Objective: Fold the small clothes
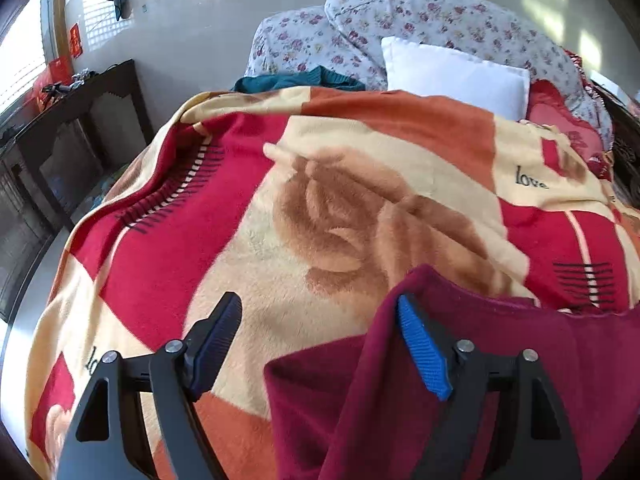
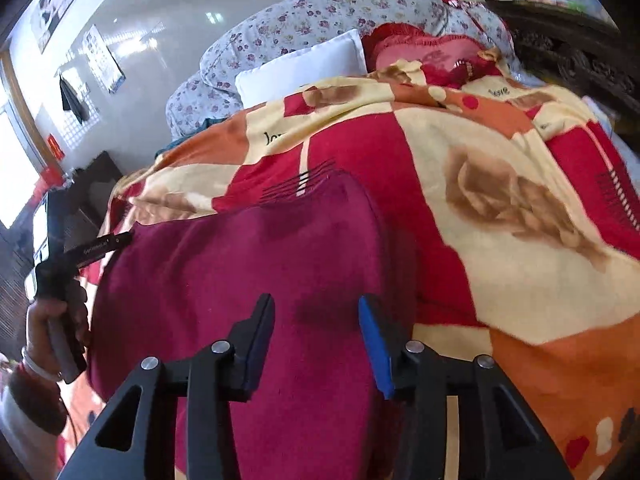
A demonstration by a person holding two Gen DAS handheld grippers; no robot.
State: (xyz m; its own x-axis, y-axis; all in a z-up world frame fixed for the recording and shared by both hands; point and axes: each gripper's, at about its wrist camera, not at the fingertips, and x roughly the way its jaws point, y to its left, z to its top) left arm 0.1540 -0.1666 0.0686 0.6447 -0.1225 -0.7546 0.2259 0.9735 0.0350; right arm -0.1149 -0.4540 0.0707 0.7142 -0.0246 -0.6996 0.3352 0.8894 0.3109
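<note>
A: Where does your maroon garment (image 2: 248,280) lie?

B: It lies on the patterned blanket (image 1: 320,208) at the near side of the bed, in front of both your tools. In the left wrist view it fills the lower right (image 1: 500,360), its upper edge raised in a fold.

A: And your left gripper (image 1: 320,320)?

B: Its jaws stand wide apart with nothing between them; the blue-padded finger (image 1: 422,354) sits against the garment's edge, the dark one over bare blanket.

A: Your right gripper (image 2: 316,340)?

B: Also spread, hovering over the garment's middle; whether it touches the cloth you cannot tell.

A: Behind?

B: A white pillow (image 1: 456,74), a floral quilt (image 1: 440,16), and a teal cloth (image 1: 300,80).
</note>
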